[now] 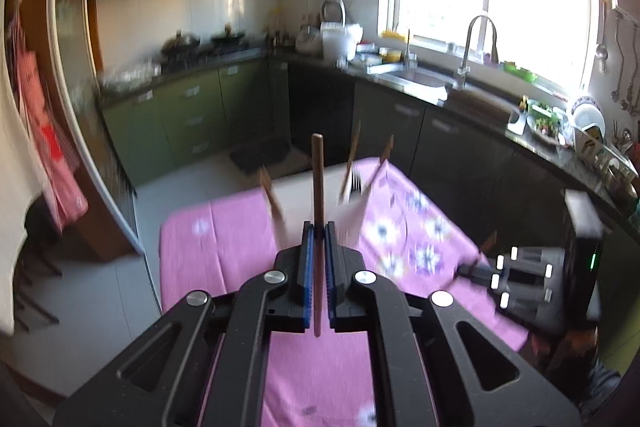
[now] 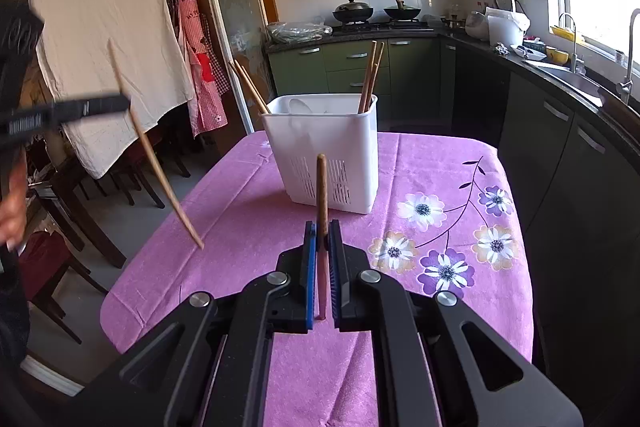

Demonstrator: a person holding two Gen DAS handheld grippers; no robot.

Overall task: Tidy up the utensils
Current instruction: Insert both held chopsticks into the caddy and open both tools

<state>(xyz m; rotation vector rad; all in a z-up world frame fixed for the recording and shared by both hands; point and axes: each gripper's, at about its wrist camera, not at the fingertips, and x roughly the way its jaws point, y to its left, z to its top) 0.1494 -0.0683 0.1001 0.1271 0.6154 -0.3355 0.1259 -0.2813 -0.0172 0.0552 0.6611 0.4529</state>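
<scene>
My left gripper [image 1: 318, 227] is shut on a wooden chopstick [image 1: 318, 183] that stands up between its blue pads; the same chopstick [image 2: 152, 151] hangs slanted from that gripper [image 2: 120, 103] at the left of the right wrist view. My right gripper [image 2: 322, 225] is shut on another wooden chopstick [image 2: 321, 187], held above the pink tablecloth [image 2: 248, 227]. A white utensil holder [image 2: 326, 151] stands at the table's far end with several chopsticks [image 2: 370, 79] and a white spoon [image 2: 298, 107] in it. The holder [image 1: 352, 215] is blurred in the left wrist view, where the right gripper [image 1: 464, 271] shows at the right.
A table with a flowered pink cloth [image 1: 420, 227] stands in a kitchen. Dark counters with a sink [image 1: 424, 77] run along the right and back. Wooden chairs [image 2: 60, 195] and a white sheet [image 2: 100, 27] are to the left. A person's hand [image 2: 12, 203] is at the far left.
</scene>
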